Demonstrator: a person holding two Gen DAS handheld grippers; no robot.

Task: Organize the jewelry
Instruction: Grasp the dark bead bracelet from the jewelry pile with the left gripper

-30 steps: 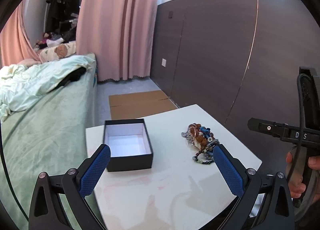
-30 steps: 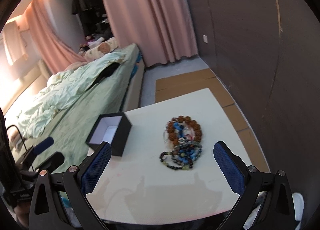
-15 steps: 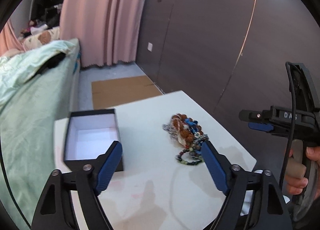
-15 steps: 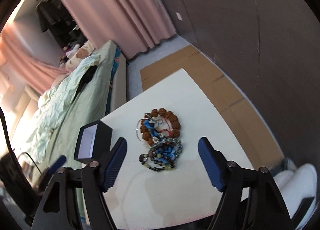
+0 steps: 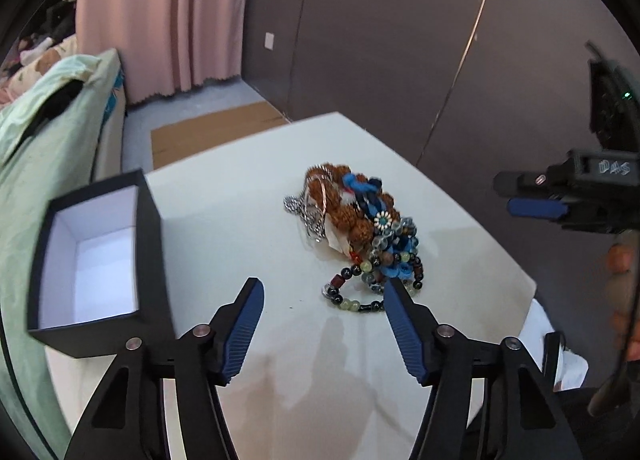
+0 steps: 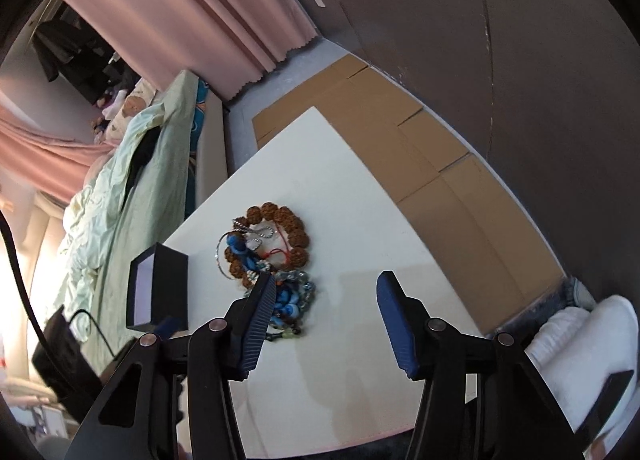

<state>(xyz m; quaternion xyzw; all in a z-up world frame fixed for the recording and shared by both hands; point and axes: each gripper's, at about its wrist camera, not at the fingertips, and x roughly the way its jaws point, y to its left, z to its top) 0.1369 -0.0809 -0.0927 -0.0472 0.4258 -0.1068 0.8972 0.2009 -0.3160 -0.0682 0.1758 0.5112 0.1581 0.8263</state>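
White table [image 5: 248, 187], both grippers angled down, jaws closing, empty, near bracelets [image 5: 360, 227]

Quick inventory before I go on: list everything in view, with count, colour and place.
table: one, white, beside the bed.
box: one, black outside, white inside, open, nothing in it, table's left side.
bracelet pile: one tangle, brown, blue, dark and silver, mid-table.
bed: one, pale green bedding, left.
curtain: pink, behind.
cardboard: brown, flat on floor.
left claw: open, jaws just closing, nothing between.
right claw: open, jaws just closing, nothing between.
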